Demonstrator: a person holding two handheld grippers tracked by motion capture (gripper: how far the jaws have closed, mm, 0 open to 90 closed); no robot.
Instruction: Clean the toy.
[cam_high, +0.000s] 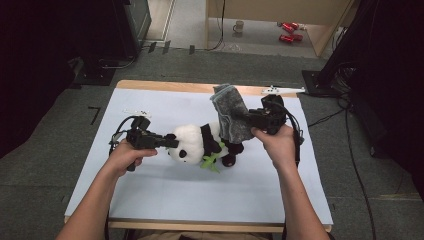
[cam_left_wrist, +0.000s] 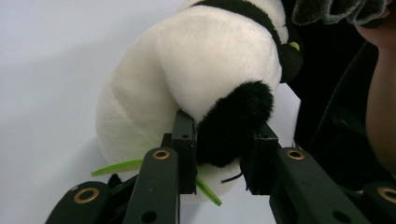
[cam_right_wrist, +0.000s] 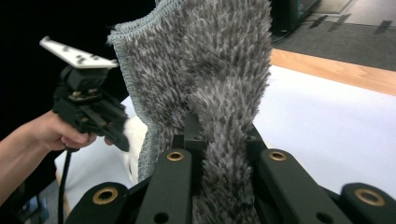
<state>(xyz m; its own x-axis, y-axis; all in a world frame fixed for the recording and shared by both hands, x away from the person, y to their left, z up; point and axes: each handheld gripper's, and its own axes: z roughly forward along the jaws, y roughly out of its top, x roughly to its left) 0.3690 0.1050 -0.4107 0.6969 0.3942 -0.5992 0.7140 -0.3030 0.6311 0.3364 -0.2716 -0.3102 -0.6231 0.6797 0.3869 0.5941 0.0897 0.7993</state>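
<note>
The left gripper (cam_high: 169, 142) is closing on the panda (cam_high: 200, 142), its jaws standing either side of a black paw (cam_left_wrist: 233, 123) in the left gripper view and pressing into the plush, so the toy is being pinned rather than lifted. The panda is lying on its side near the middle of the white table (cam_high: 150, 190), a green leaf (cam_high: 210, 162) sticking out at its front. The right gripper (cam_high: 251, 120) is clamped tight on a fold of the grey cloth (cam_high: 231, 117), which is hanging over the panda's rear end; in the right gripper view the pile (cam_right_wrist: 210, 70) is bunching between the jaws and rising above them. The work appears to be wiping the toy with the cloth. To do that well, the left hand should be keeping its pinch firm but shallow, since the paw is soft and could slip out under a sideways tug. The right hand should be dragging the loose part of the cloth across the fur in short strokes, away from the pinned paw, with the jaws themselves staying clear of the plush.
</note>
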